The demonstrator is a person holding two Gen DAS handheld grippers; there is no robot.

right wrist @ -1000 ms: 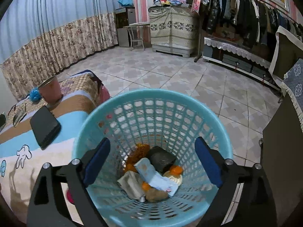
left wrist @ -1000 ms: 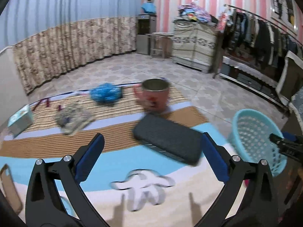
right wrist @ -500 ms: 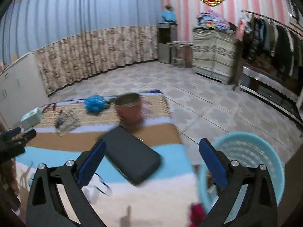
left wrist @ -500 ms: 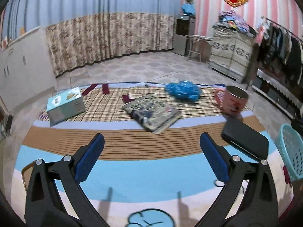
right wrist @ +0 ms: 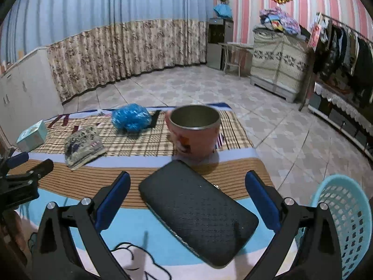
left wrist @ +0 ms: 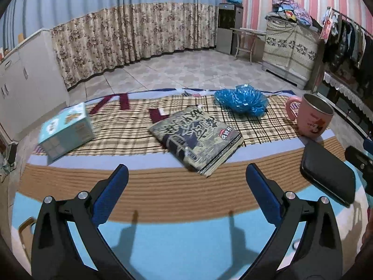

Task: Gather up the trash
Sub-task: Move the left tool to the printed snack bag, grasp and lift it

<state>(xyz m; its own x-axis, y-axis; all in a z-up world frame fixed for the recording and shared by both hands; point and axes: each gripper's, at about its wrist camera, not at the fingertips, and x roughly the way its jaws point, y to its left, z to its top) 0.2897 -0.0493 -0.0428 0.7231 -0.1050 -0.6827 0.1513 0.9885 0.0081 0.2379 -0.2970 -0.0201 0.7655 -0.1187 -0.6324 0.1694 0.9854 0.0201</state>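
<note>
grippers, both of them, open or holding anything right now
left gripper: open, empty.
right gripper: open, holds nothing; jaws just opened wider.

Grey-patterned paperback book (left wrist: pixel 198 137) carries large brush-style Chinese characters, not legible; small teal cardboard box (left wrist: pixel 66 133) print unreadable.

In front of you, a low surface covered by a striped and plaid blanket (left wrist: pixel 163 186) carries a teal box (left wrist: pixel 66 131), a book (left wrist: pixel 198 137), a crumpled blue plastic bag (left wrist: pixel 241 99), a pink mug (left wrist: pixel 311 120) and a black case (right wrist: pixel 198 212). A teal basket (right wrist: pixel 345 219) stands just beside its edge.
</note>
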